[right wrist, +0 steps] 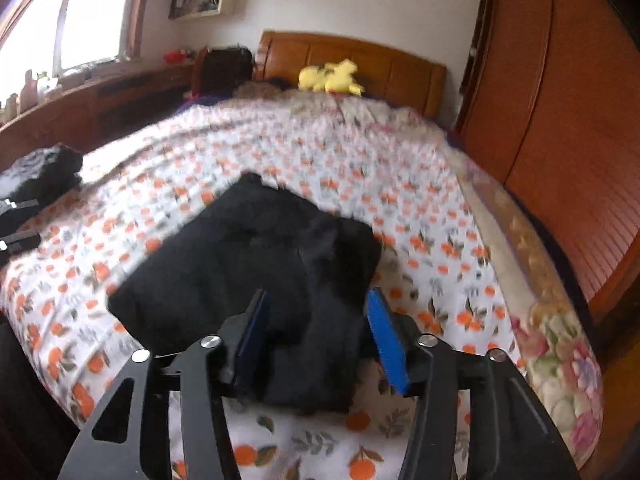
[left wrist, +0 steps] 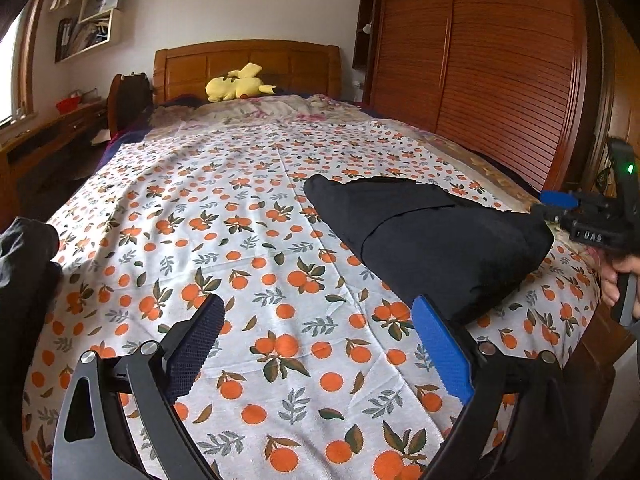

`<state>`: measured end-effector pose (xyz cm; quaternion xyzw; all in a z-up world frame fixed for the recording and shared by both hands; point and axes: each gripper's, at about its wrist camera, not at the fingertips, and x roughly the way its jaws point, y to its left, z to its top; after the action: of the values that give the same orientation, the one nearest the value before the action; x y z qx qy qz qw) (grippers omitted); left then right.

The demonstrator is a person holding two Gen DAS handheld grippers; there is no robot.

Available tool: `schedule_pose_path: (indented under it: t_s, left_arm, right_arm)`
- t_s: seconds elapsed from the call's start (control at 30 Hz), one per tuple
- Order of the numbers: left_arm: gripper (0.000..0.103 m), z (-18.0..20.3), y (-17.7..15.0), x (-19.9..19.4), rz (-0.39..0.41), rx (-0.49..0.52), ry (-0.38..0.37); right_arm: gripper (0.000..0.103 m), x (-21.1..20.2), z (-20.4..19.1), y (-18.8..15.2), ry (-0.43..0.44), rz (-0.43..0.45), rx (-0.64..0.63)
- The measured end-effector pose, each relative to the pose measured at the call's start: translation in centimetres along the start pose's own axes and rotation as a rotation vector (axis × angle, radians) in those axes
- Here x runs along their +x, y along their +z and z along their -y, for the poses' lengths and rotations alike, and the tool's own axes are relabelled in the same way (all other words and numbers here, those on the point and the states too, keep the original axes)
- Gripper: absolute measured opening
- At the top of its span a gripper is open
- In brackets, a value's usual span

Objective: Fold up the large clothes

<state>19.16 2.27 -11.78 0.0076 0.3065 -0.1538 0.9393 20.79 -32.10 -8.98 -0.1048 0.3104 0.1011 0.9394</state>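
Black folded garment (left wrist: pixel 424 240) lies as a thick bundle on the bed (left wrist: pixel 240 240), toward the right side and near the foot edge, on an orange-print sheet (left wrist: pixel 280 360); type of garment can't be told, fabric is just dark with one diagonal fold edge visible. In the right wrist view the same bundle (right wrist: pixel 248 264) is motion-blurred, edges smeared. Left claw (left wrist: pixel 320 344) is spread wide, nothing between its fingers, hovering over bare sheet just left of the bundle; its blue pad (left wrist: pixel 440 356) sits close to the bundle's near corner, contact unclear. Right claw (right wrist: pixel 316 344) is also spread, fingers either side of the bundle's near end with cloth between them, not pinching; whether the pads touch the fabric is hard to tell through the blur. From the left wrist view the right claw (left wrist: pixel 560 204) shows only partly at the frame's right edge, at the bundle's far-right corner, with part of the person's hand (left wrist: pixel 616 280) cut off below it. Second dark clothing pile (left wrist: pixel 24 264) sits at the left edge of the bed, cropped by the frame; in the right view (right wrist: pixel 40 180) it is blurred, with white markings. Yellow plush toy (left wrist: pixel 238 84) lies by the wooden headboard (left wrist: pixel 248 60). Wooden slatted wardrobe (left wrist: pixel 500 80) stands along the right side.
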Motion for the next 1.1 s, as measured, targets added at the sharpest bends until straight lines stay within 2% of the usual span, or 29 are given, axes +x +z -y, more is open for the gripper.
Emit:
schedule_pose_path:
  t_s: [0.27, 0.37, 0.53, 0.67, 0.77, 0.93, 1.1]
  left_arm:
    - [0.096, 0.2, 0.0, 0.0, -0.003, 0.004, 0.002]
    - [0.096, 0.5, 0.0, 0.0, -0.007, 0.013, 0.008]
    - [0.096, 0.5, 0.1, 0.2, -0.009, 0.017, 0.014]
    - [0.096, 0.4, 0.1, 0.3, -0.012, 0.019, 0.016]
    - [0.096, 0.5, 0.2, 0.9, -0.017, 0.021, 0.014]
    - [0.100, 1.1, 0.7, 2.3, -0.019, 0.030, 0.009]
    - [0.100, 1.7, 2.0, 4.9, -0.026, 0.029, -0.029]
  right_arm:
    - [0.047, 1.7, -5.3, 1.1, 0.169, 0.004, -0.020]
    - [0.047, 2.7, -6.8, 1.0, 0.203, 0.002, -0.019]
    - [0.047, 5.3, -7.3, -0.5, 0.217, -0.049, -0.012]
    - [0.047, 7.8, -7.1, -2.6, 0.248, -0.132, 0.010]
    - [0.047, 8.6, -7.5, -3.8, 0.242, -0.144, -0.007]
    - [0.040, 7.1, -6.8, -4.0, 0.235, -0.132, 0.013]
    - [0.040, 3.1, -4.3, -4.2, 0.196, -0.066, 0.050]
